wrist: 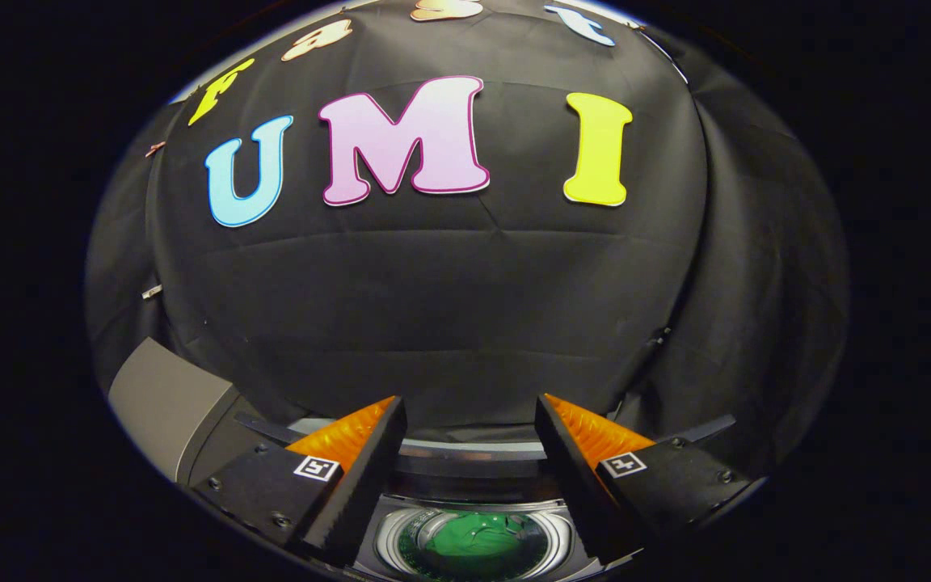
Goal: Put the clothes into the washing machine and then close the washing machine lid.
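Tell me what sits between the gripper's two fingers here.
In the gripper view, the open gripper holds nothing. Below the gap shows the round drum opening of the washing machine with a green garment inside it.

claw (469,420) open, empty | green clothes (473,541) in washing machine (389,529) drum below fingers

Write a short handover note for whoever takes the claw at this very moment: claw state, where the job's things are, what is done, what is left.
Claw: open, holding nothing, fingers spread above the washing machine.
Clothes: a green garment lies inside the drum, below and between the fingers.
Lid: appears open, since the drum's inside is in plain sight; a grey panel stands beside the fingers.
Done: the green garment is in.
Left: close the lid.
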The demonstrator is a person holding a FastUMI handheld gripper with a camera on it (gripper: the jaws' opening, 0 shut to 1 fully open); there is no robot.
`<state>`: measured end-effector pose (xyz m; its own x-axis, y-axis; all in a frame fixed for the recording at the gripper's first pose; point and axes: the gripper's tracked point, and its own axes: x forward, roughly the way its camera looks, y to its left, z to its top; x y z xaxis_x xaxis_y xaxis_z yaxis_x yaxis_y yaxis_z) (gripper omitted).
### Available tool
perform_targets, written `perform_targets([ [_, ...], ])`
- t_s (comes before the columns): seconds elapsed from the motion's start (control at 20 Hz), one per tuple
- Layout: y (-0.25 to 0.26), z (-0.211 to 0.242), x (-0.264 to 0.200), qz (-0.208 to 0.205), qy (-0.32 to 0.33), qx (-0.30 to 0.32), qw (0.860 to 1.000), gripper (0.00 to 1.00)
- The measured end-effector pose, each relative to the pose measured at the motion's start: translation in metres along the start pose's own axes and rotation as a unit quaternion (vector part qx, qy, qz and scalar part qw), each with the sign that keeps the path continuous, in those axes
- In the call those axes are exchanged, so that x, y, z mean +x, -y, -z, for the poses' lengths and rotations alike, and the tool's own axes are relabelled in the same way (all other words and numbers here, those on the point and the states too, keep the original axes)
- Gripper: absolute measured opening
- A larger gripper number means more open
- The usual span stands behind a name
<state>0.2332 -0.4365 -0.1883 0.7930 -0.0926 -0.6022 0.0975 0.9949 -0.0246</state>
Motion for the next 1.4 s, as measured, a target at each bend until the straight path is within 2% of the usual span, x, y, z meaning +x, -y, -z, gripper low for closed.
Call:
perform_targets([
  [0.4,-0.003,0.03,-0.04,0.011,-0.008,0.0,1.0,1.0],
  [0.75,-0.007,0.074,-0.073,0.008,-0.046,0.003,0.999,1.0],
  [1.0,-0.014,0.105,-0.092,0.008,-0.072,-0.017,0.997,1.0],
  [1.2,-0.029,0.08,-0.105,0.0,-0.036,-0.014,0.999,1.0],
  [1.4,-0.046,0.009,-0.136,-0.002,0.075,-0.003,0.997,1.0],
])
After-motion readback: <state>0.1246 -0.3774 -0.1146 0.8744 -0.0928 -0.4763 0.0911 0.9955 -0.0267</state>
